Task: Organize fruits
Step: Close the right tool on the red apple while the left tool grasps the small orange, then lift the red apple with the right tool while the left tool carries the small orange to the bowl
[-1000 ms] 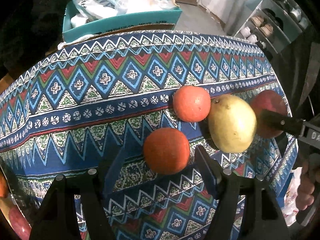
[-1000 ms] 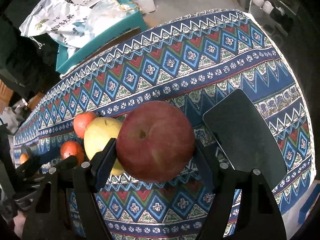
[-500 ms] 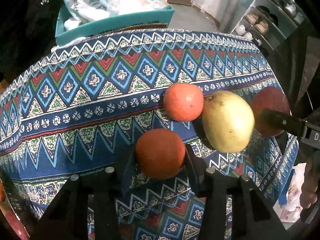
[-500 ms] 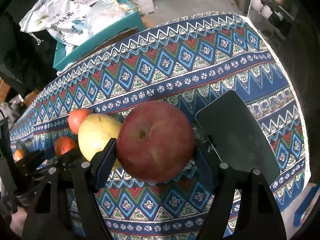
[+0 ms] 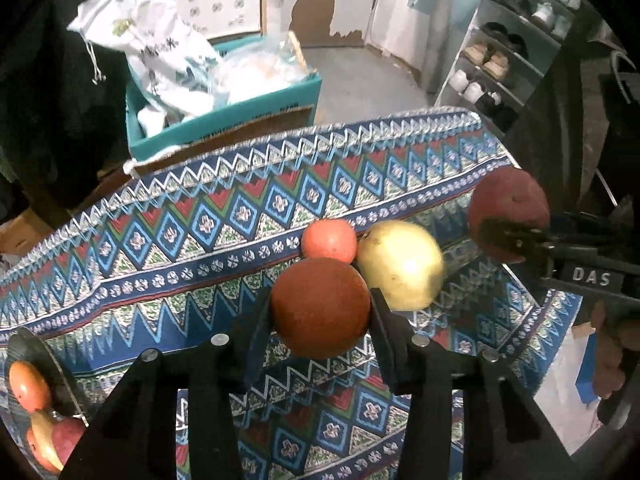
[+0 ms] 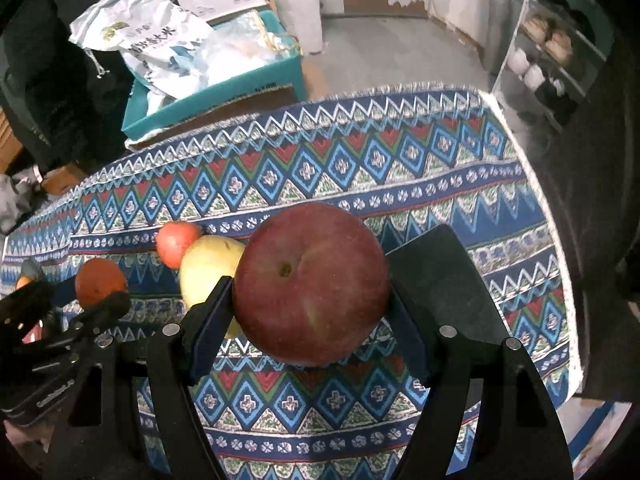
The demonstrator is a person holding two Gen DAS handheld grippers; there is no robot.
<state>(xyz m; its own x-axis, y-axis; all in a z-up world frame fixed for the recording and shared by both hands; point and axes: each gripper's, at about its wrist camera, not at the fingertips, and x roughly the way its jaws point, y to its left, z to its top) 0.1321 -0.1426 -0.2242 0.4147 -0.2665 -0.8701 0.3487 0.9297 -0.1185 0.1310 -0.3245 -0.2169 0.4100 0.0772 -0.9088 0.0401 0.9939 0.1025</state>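
Note:
My left gripper (image 5: 320,312) is shut on an orange (image 5: 320,306) and holds it above the patterned cloth; the orange also shows in the right wrist view (image 6: 100,282). My right gripper (image 6: 310,300) is shut on a red apple (image 6: 310,290), held above the cloth; the apple shows at the right of the left wrist view (image 5: 508,210). A second orange (image 5: 329,240) and a yellow pear (image 5: 400,266) lie side by side on the cloth. A dark plate (image 5: 36,356) at the lower left holds several fruits (image 5: 28,386).
A dark flat plate (image 6: 444,280) lies on the cloth right of the apple. The patterned tablecloth (image 6: 320,168) covers the table. Behind it stands a teal box (image 5: 224,116) with white bags. A shoe shelf (image 5: 500,52) stands at the far right.
My left gripper closed on the near orange and lifted it off the cloth. My right gripper kept hold of the apple and rose a little.

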